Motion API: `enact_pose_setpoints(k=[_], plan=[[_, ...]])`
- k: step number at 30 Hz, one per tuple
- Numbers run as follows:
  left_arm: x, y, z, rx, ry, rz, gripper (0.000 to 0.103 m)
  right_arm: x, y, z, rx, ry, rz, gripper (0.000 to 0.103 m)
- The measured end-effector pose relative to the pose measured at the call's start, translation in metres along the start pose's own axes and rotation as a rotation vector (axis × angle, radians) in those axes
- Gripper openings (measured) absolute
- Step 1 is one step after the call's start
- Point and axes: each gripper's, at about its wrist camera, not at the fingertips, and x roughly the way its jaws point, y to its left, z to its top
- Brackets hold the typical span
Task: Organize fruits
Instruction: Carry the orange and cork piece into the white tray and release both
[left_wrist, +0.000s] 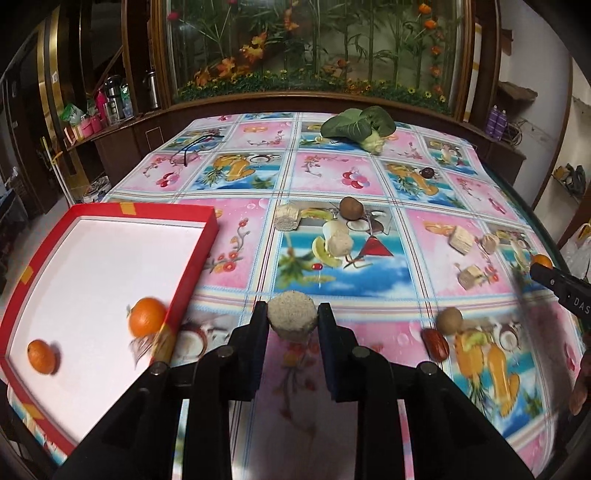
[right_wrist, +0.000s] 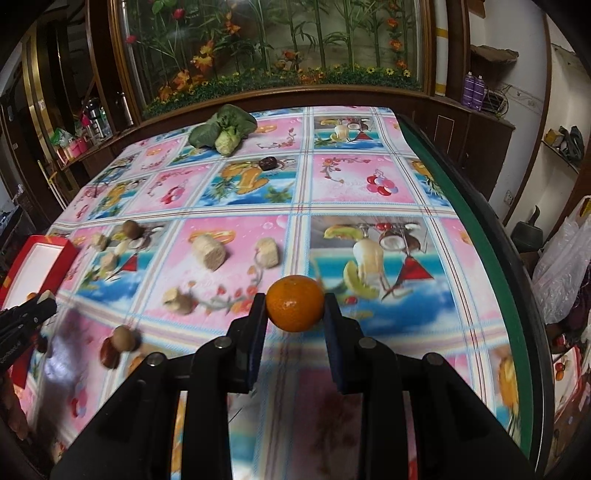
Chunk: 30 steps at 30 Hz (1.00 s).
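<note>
My left gripper (left_wrist: 292, 317) is shut on a beige cylindrical chunk (left_wrist: 291, 316), held above the table just right of the red tray (left_wrist: 192, 258). Two oranges (left_wrist: 147, 316) (left_wrist: 42, 356) lie in the tray's white bottom. My right gripper (right_wrist: 294, 304) is shut on an orange (right_wrist: 294, 303) above the table's right half; it also shows at the right edge of the left wrist view (left_wrist: 542, 261). A brown round fruit (left_wrist: 449, 320) and a red date (left_wrist: 436, 344) lie together on the cloth. Another brown fruit (left_wrist: 351, 207) lies farther back.
Several beige chunks (left_wrist: 338, 238) (right_wrist: 212, 253) are scattered over the fruit-print tablecloth. A leafy green vegetable (left_wrist: 358, 125) and a dark small fruit (left_wrist: 427, 172) lie at the back. Glasses (left_wrist: 195, 147) lie far left. The table's green edge (right_wrist: 480, 229) runs along the right.
</note>
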Motion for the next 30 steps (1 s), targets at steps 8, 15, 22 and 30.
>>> enact_pose_setpoints(k=[8,15,22,30], plan=[[-0.014,0.008,-0.011,-0.007,-0.006,0.014,0.026,-0.017,0.029,-0.015,-0.040,-0.006,0.013,0.031],[-0.020,0.014,-0.017,-0.015,-0.004,0.024,0.026,-0.022,0.048,-0.022,-0.068,-0.003,0.014,0.031],[-0.026,0.016,-0.022,-0.011,-0.002,0.031,0.026,-0.026,0.060,-0.025,-0.085,-0.009,0.024,0.031],[-0.031,0.017,-0.022,-0.013,-0.007,0.034,0.026,-0.030,0.069,-0.025,-0.099,-0.015,0.032,0.031]])
